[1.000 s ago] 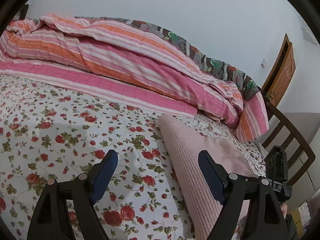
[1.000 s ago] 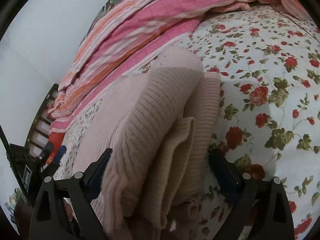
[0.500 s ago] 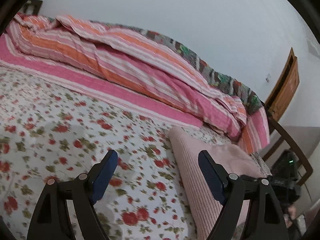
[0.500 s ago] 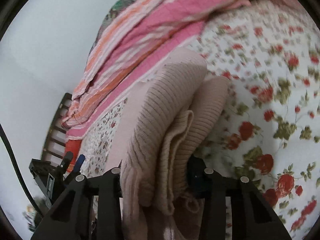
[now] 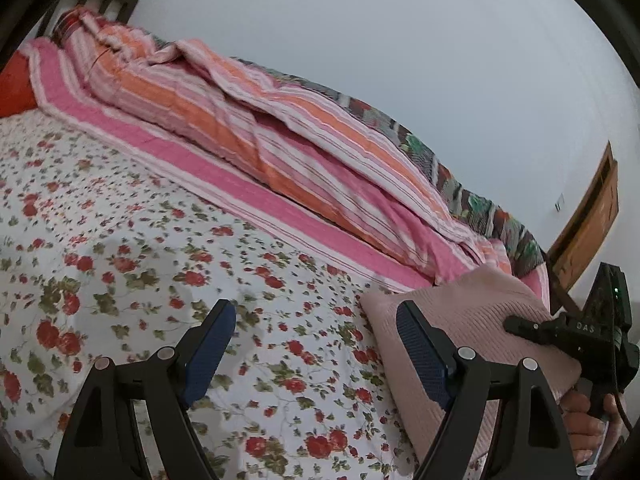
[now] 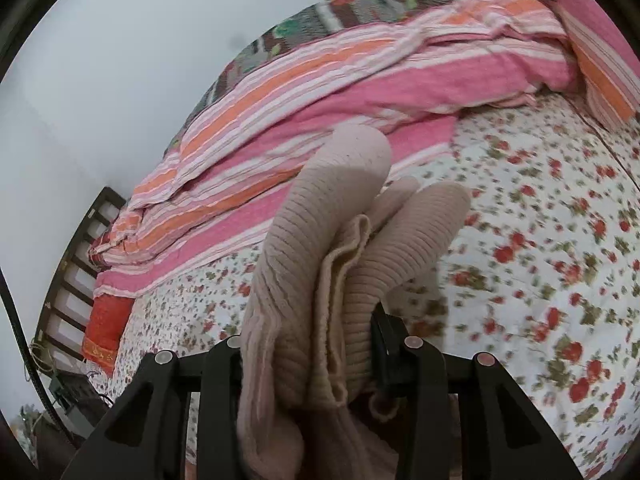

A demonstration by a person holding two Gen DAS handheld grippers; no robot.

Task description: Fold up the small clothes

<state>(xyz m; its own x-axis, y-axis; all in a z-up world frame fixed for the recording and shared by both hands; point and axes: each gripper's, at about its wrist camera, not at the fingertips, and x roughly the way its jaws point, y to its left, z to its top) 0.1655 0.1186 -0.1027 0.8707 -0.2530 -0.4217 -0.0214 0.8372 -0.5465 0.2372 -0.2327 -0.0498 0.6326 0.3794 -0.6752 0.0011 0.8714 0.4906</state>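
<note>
Sweater bundle hanging in the right tongs' pinch

Right gripper (image 6: pixel 308 344) is pinching the folded pink ribbed sweater (image 6: pixel 336 248), jaws clamped on its stacked layers, the bundle sticking out ahead of the tongs above the floral bedsheet (image 6: pixel 540 208). Left gripper (image 5: pixel 316 350) is hovering spread with nothing between its blue pads, the sweater sitting just off its right finger.

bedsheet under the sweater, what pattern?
White with small red roses and green leaves, on the bedsheet; clearest in the left wrist view.
</note>
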